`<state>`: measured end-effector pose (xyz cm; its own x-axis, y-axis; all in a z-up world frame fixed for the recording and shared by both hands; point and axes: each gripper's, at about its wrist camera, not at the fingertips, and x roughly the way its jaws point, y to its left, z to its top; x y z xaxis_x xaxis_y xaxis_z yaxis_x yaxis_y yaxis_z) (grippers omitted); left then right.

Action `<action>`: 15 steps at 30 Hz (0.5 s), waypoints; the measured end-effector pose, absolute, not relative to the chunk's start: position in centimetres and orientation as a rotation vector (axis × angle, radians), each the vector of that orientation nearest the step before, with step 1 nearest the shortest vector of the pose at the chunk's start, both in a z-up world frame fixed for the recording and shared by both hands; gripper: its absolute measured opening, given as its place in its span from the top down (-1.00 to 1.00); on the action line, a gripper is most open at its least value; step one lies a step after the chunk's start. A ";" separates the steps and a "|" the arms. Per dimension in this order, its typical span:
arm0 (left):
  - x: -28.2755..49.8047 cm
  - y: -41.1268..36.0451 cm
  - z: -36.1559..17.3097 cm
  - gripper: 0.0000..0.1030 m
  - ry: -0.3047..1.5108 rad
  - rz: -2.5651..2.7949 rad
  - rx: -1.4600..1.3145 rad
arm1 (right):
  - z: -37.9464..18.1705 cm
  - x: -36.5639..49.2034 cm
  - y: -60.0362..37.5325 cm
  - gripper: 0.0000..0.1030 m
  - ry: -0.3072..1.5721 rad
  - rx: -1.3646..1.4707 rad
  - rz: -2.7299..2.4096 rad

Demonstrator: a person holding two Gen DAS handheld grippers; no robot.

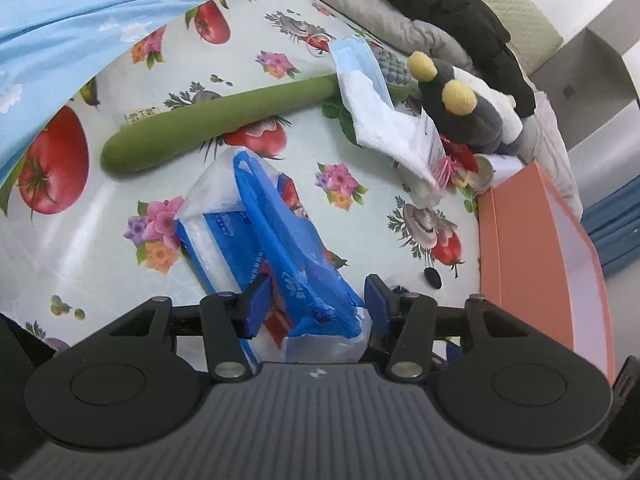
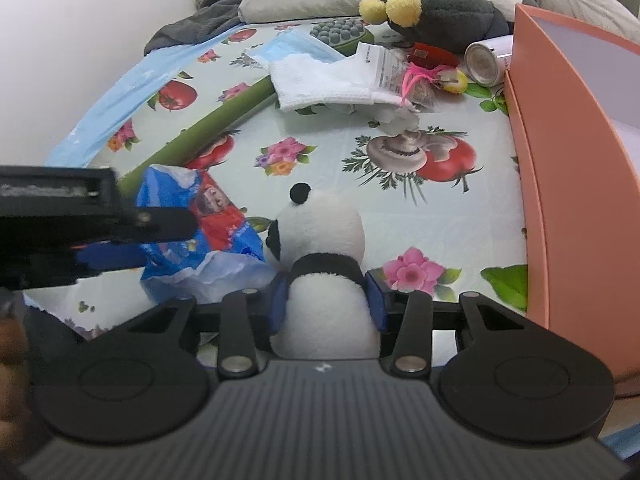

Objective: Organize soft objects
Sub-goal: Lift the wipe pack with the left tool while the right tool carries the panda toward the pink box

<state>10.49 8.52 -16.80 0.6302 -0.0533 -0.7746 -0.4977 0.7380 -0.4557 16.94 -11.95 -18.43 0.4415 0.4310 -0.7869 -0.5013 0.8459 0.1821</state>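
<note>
L gripper (image 1: pixel 316 300) pinching blue tissue pack (image 1: pixel 276 240), R gripper (image 2: pixel 326 300) squeezing panda plush (image 2: pixel 324 248), orange box (image 2: pixel 568 184) just R, green roller (image 1: pixel 208 124) behind.

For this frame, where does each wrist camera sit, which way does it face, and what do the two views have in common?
Left wrist: behind the left gripper, looking down along its fingers at the tissue pack between them; beyond lie the green stick and the orange box.
Right wrist: behind the right gripper, facing across the tablecloth at the panda it grips; the left gripper's black body enters from the left.
Shared: tissue pack, green stick, white cloth, grey plush, orange box.
</note>
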 end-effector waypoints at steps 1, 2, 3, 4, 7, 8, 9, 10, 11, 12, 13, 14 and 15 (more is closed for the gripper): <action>10.6 8.4 -16.9 -0.09 0.869 0.281 -0.704 | -18.4 16.8 -12.0 0.14 0.953 -0.079 0.586; 10.7 8.2 -17.0 -0.06 0.869 0.278 -0.694 | -18.4 16.7 -12.0 0.15 0.955 -0.076 0.588; 10.9 8.0 -17.0 -0.02 0.872 0.279 -0.681 | -18.4 16.6 -12.1 0.15 0.956 -0.075 0.584; 11.0 7.8 -17.1 0.07 0.876 0.284 -0.664 | -18.5 16.6 -12.2 0.15 0.954 -0.076 0.580; 11.5 7.3 -17.3 0.20 0.895 0.292 -0.624 | -18.4 16.8 -12.6 0.15 0.949 -0.068 0.560; 11.7 7.2 -17.4 0.29 0.906 0.297 -0.617 | -18.3 17.0 -12.8 0.15 0.948 -0.065 0.553; 11.8 7.2 -17.6 0.33 0.913 0.296 -0.615 | -18.3 17.1 -13.0 0.15 0.949 -0.062 0.551; 12.0 7.2 -17.8 0.44 0.920 0.292 -0.610 | -18.3 17.2 -13.1 0.15 0.949 -0.057 0.548; 12.1 7.1 -17.9 0.56 0.925 0.292 -0.601 | -18.2 17.3 -13.3 0.15 0.949 -0.052 0.544; 12.2 7.1 -18.0 0.60 0.927 0.291 -0.591 | -18.1 17.3 -13.5 0.15 0.947 -0.049 0.540; 12.4 7.0 -18.1 0.70 0.927 0.286 -0.581 | -18.0 17.3 -13.6 0.15 0.945 -0.048 0.535; 12.5 7.0 -18.1 0.75 0.929 0.280 -0.578 | -17.9 17.4 -13.8 0.15 0.943 -0.044 0.529; 12.5 6.9 -18.2 0.77 0.931 0.273 -0.577 | -17.7 17.3 -14.0 0.15 0.941 -0.041 0.525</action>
